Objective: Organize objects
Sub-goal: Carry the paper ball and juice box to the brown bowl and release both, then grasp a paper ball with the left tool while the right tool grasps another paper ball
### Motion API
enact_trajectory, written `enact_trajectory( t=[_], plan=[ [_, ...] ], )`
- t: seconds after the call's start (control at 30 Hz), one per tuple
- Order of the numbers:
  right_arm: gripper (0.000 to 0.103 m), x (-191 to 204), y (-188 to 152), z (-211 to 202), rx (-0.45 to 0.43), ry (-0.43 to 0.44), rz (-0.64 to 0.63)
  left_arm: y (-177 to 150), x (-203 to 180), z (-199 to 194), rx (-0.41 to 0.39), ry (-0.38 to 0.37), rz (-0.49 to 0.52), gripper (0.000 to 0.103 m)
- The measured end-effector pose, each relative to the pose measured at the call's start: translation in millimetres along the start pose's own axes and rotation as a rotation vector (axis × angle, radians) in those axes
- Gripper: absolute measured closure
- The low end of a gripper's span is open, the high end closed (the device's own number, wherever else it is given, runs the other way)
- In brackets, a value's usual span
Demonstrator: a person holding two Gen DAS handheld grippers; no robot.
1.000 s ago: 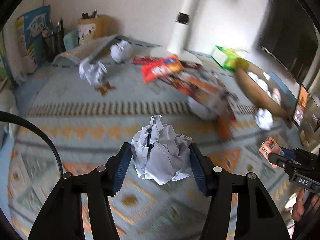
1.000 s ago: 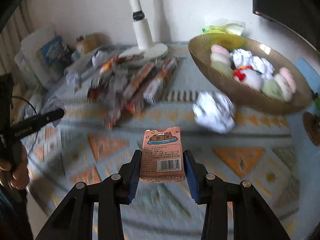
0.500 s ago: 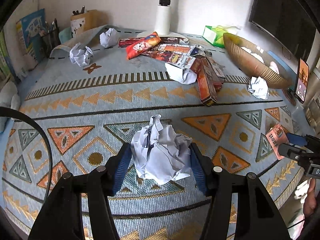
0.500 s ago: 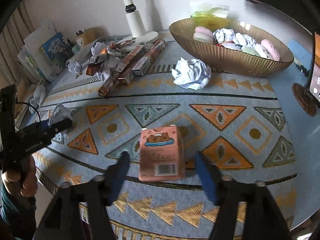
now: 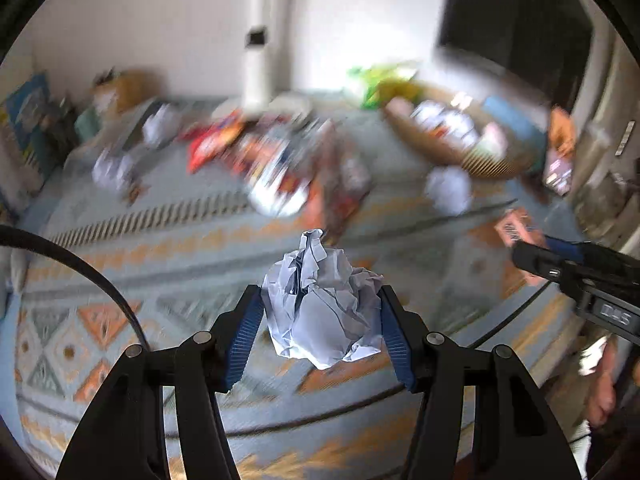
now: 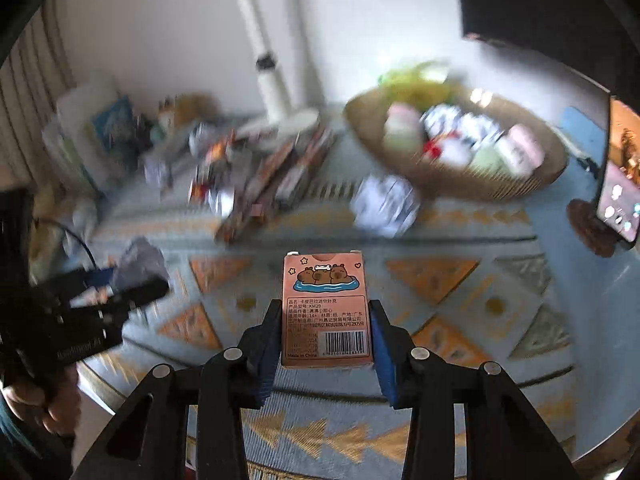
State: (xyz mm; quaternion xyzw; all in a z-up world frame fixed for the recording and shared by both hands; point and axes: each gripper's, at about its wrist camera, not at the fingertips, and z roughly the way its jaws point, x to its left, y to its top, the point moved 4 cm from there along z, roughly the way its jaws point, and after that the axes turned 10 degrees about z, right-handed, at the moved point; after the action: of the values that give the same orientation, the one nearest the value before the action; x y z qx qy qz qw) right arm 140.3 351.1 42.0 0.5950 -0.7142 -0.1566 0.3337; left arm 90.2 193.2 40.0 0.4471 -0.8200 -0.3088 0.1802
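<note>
The paper ball (image 5: 324, 312) is pinched between the blue pads of the left gripper (image 5: 322, 328), held above the near edge of the patterned cloth (image 5: 100, 320). It looks light and soft, so it should crush under more squeeze and could slip out if the hold loosens; gripping across its bulk, as here, seems right. The pink card box (image 6: 326, 308) stands upright between the pads of the right gripper (image 6: 326, 340), which press on its two narrow sides, also over the cloth's near edge. It looks light and fairly stiff, with smooth faces, so the flat sides are probably the best hold.

Farther back, a second paper ball (image 6: 384, 210) lies just before the woven bowl (image 6: 452, 148) of soft toys at the far right. A heap of snack packs (image 6: 264, 184) sits mid-cloth, blurred. A phone on a stand (image 6: 614, 200) is at the right edge.
</note>
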Motion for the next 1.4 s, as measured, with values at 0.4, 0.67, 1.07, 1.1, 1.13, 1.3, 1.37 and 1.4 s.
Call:
enact_trajectory(
  t=[0.4,0.67,1.07,1.1,1.13,1.3,1.37,1.4],
  plan=[
    [0.063,-52.4,127.4,-55.9,-0.272,-0.079,0.064,161.5,-60.0,26.8,-0.173,-0.097,0.068,0.048],
    [0.063,-77.7,173.7,-40.5,-0.290,-0.097,0.134,197.4,-84.8,86.2,-0.152,-0.160,0.042,0.047],
    [0.056,-130.3,165.7,12.5,-0.174,-0.087,0.293,175.4,-79.6,141.6,-0.094,-0.259,-0.110,0.024],
    [0.056,-134.1,163.8,11.2,-0.170,-0.084,0.306,173.9,-79.5,138.9,-0.093,-0.261,-0.118,0.024],
    [0.056,-137.0,162.0,8.9,-0.170,-0.086,0.315,173.5,-79.8,133.0,-0.103,-0.273,-0.124,0.024],
    [0.056,-135.5,147.8,-10.4,-0.172,-0.079,0.337,167.5,-82.9,86.6,-0.157,-0.292,-0.111,0.024],
    [0.056,-123.8,139.4,-19.5,-0.169,-0.068,0.329,161.2,-82.4,68.1,-0.174,-0.285,-0.100,0.024],
    [0.055,-117.8,137.0,-22.8,-0.167,-0.060,0.320,156.6,-81.1,56.4,-0.189,-0.276,-0.096,0.024]
  ],
)
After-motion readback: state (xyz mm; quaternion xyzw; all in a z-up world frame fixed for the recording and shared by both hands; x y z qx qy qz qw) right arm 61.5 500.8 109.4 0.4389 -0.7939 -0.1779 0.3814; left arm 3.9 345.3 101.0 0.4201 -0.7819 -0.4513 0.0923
